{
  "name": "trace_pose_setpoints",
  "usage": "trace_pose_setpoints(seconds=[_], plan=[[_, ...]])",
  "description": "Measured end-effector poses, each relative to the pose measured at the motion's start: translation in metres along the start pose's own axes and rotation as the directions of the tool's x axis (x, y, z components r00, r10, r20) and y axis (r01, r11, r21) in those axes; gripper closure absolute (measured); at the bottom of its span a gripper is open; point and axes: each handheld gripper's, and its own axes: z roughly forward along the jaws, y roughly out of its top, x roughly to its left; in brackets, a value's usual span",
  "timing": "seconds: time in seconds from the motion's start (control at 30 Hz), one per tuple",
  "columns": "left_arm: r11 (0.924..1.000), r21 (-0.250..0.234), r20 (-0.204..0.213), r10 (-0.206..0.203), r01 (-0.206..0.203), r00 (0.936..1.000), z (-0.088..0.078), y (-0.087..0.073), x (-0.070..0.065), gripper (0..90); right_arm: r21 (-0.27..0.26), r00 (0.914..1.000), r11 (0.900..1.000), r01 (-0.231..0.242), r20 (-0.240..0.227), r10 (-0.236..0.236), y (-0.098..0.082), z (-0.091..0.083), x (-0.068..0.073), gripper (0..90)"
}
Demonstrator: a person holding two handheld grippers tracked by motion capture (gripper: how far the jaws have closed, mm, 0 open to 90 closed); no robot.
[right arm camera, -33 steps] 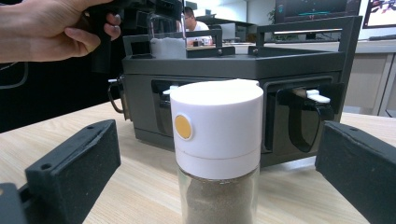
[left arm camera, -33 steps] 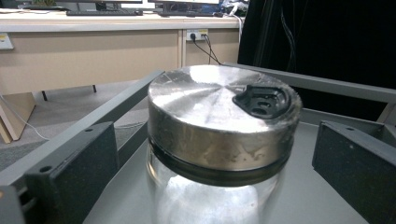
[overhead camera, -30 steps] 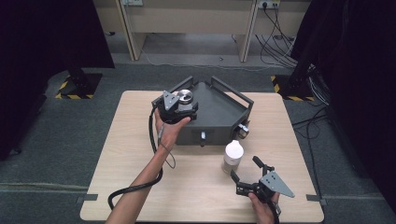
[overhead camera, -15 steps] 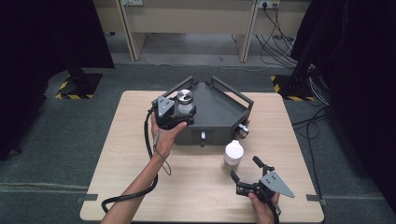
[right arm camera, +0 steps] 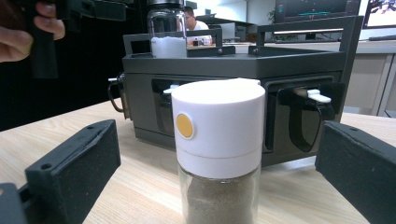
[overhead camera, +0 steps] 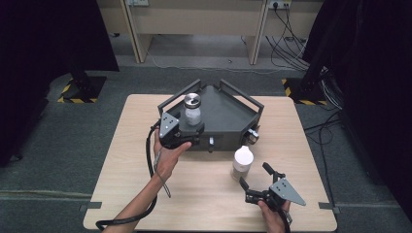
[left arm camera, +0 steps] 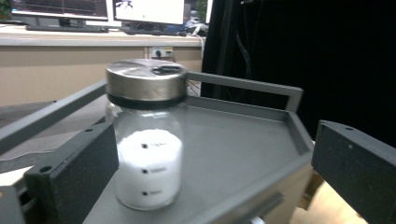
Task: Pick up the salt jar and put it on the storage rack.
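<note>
Nearest the person, the right gripper [overhead camera: 253, 180] lies low on the pale wooden table [overhead camera: 126, 194], its jaws spread wide and holding nothing, lined up on the white-capped glass jar of brown spice [overhead camera: 242, 162] just ahead, likely to grasp it. Farther off, the left gripper [overhead camera: 190, 131] is equally wide open and empty beside the steel-lidded glass jar of white powder [overhead camera: 192, 108], which stands upright and unsupported on the dark grey metal rack [overhead camera: 228, 114].

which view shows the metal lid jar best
The left gripper view: the metal-lidded jar stands close on the grey tray, white powder plain. The high view shows it small; the right gripper view shows it far off behind the tray rail.
</note>
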Motion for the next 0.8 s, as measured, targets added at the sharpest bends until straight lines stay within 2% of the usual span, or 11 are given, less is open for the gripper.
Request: trace_pose_setpoints(seconds=[0.1,0.2,0.4,0.57,0.8], plan=[[0.9996,-0.005,0.022,0.028,-0.028,0.9994,-0.009,-0.007,-0.004,0.0,-0.003,1.0000,1.000,0.003,0.001,-0.003,0.000,0.000,0.000,0.4],[0.9996,-0.011,0.041,0.025,-0.024,0.9989,-0.017,-0.014,-0.007,0.1,-0.001,1.0000,1.000,-0.001,0.000,0.001,0.000,0.000,0.000,0.4],[0.9989,-0.018,0.069,0.045,-0.044,0.9966,-0.028,-0.026,-0.011,0.0,-0.001,1.0000,1.000,0.006,-0.002,-0.006,0.000,0.000,0.000,0.4],[0.9988,-0.031,0.095,0.042,-0.039,0.9946,-0.036,-0.036,-0.015,0.0,-0.002,1.0000,1.000,0.004,0.000,-0.004,0.000,0.000,0.000,0.4],[0.9977,-0.046,0.110,0.056,-0.051,0.9923,-0.050,-0.059,-0.023,0.0,0.000,1.0000,1.000,0.003,-0.002,-0.003,0.000,0.000,0.001,0.4]])
